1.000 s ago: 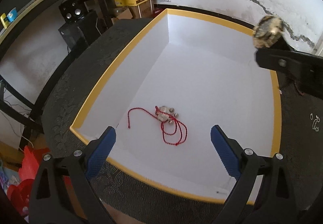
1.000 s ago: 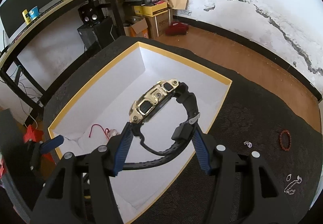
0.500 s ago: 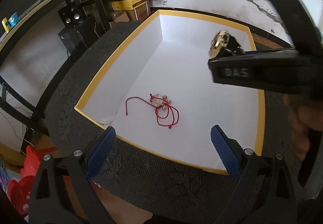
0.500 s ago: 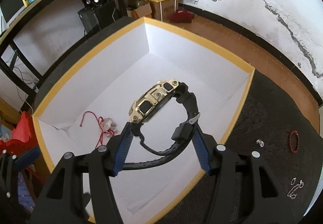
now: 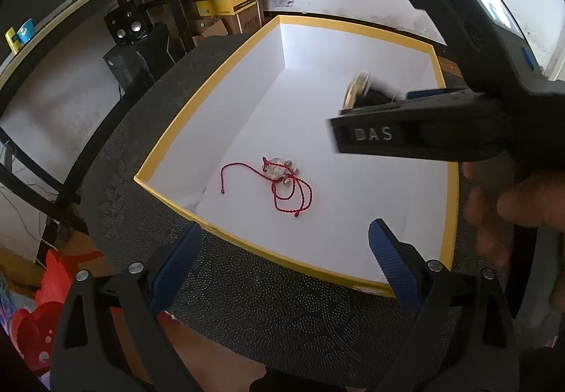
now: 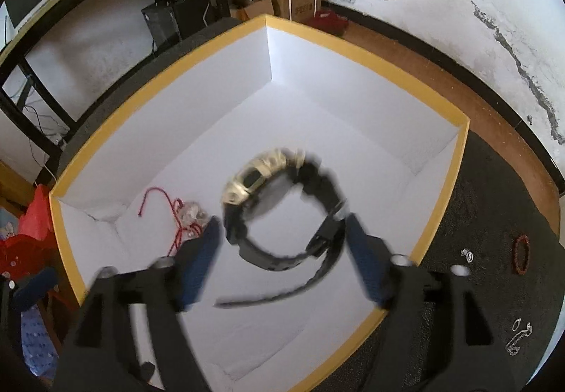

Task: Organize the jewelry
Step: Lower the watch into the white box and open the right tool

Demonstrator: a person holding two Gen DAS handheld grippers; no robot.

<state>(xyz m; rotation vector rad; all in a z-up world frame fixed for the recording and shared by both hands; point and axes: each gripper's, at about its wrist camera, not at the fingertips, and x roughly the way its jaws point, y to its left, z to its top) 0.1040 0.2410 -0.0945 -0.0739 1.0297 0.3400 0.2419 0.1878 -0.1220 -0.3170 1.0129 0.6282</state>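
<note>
A white box with a yellow rim (image 5: pixel 166 148) (image 6: pixel 356 49) sits on the dark table. A red cord necklace with a clear pendant (image 5: pixel 279 180) (image 6: pixel 183 215) lies on its floor. My right gripper (image 6: pixel 282 243) hangs over the box with its jaws spread wide. The gold-faced black watch (image 6: pixel 282 201) is blurred between them, loose and dropping; it also shows in the left wrist view (image 5: pixel 356 88). My left gripper (image 5: pixel 282 250) is open and empty, above the box's near rim.
On the table right of the box lie a red bead bracelet (image 6: pixel 522 253), a small silver piece (image 6: pixel 467 254) and a silver chain (image 6: pixel 518 337). A shelf frame, speakers and cardboard boxes stand beyond the table. The right gripper's body (image 5: pixel 459 123) crosses the left wrist view.
My right gripper moved over the box and lower, then opened; the watch it held is now loose and falling. My left gripper drew back toward the near rim.
</note>
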